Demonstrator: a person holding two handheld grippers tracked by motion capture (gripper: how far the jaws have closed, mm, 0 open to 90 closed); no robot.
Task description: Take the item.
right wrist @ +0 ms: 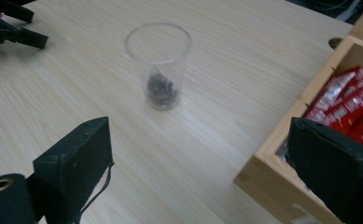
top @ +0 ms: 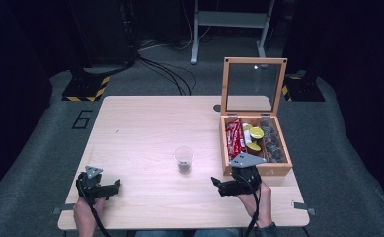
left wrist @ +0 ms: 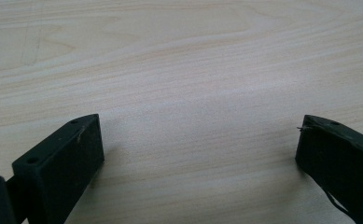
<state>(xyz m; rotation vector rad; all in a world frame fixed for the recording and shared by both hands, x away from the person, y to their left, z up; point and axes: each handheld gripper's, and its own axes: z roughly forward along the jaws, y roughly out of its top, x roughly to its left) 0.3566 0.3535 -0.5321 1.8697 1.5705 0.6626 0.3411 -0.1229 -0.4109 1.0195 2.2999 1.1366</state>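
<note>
Two tools, left (top: 116, 186) and right (top: 214, 182), spread empty beside one cup (top: 183, 159) and one box (top: 281, 170).

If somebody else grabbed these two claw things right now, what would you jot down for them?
Left gripper: open, holding nothing, low over bare table at the near left.
Right gripper: open, holding nothing, between the cup and the box.
Clear plastic cup: upright mid-table, dark bits at its bottom.
Wooden box: lid up, with red packets, yellow-lidded pods and dark pieces inside.
Nothing is gripped yet; what remains isn't clear.

We see open worktop (top: 140, 128) left of the cup (top: 183, 160); the wooden box (top: 280, 170), lid raised, blocks the right.
</note>
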